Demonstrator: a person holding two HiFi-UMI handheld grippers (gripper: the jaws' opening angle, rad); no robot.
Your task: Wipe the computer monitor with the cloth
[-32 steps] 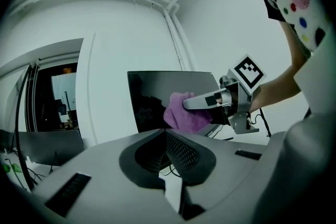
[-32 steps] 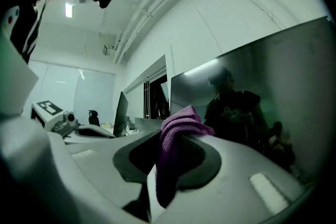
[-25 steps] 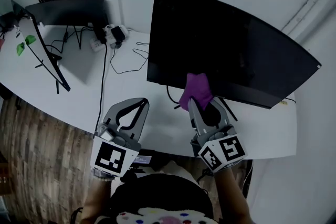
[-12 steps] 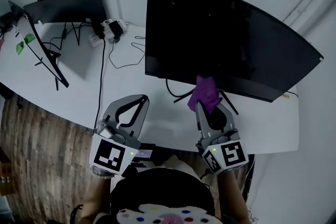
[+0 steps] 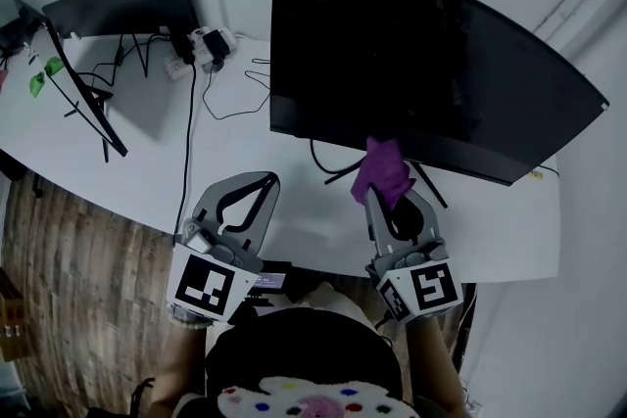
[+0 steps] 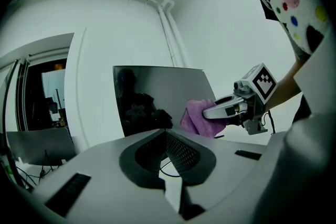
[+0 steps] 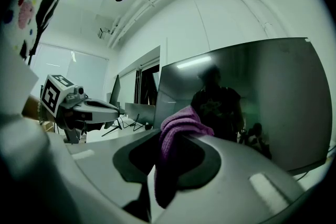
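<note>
Your right gripper [image 5: 392,199] is clamped on a bunched, fuzzy purple cloth [image 5: 381,168] at the lower edge of the wide, curved, glossy black monitor [image 5: 411,64]. Your left gripper [image 5: 260,183] hangs above the white desk [image 5: 157,162], closed and empty.

Beyond the left jaws, a black cable [image 5: 191,147] crosses the white desk [image 5: 137,166] toward what may be a power strip [image 5: 204,47].
</note>
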